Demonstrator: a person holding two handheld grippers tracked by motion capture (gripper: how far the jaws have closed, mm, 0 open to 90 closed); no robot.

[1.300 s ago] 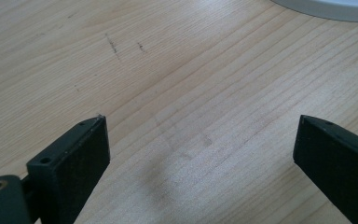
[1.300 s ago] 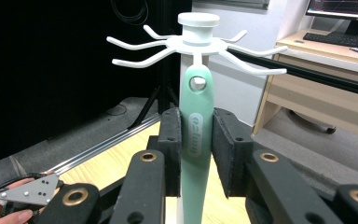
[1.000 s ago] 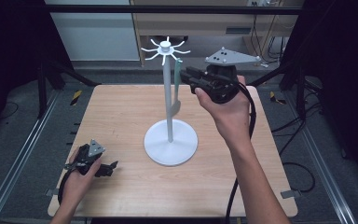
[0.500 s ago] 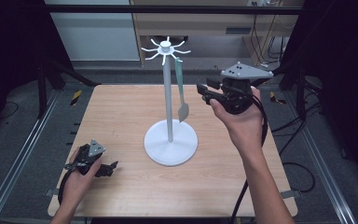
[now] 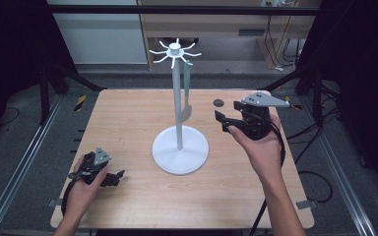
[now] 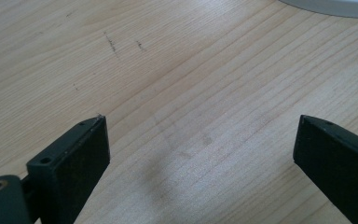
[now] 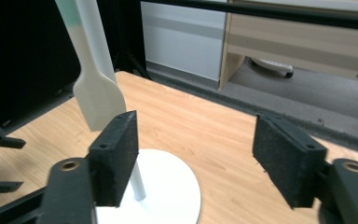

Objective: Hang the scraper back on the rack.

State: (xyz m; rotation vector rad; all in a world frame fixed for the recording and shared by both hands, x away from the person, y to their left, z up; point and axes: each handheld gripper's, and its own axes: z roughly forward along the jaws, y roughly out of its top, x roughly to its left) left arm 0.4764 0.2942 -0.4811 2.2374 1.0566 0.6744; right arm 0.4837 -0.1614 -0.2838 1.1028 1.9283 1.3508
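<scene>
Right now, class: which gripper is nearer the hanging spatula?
Right. The right gripper hovers open beside the spatula; the left gripper rests low on the table, farther off.

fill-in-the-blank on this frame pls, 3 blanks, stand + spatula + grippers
1. The spatula hangs from a hook of the white ____.
2. The right gripper has just been opening; between its jaws is ____.
3. The left gripper rests low over the wooden ____, jaws open.

Missing words: stand; nothing; table
</scene>
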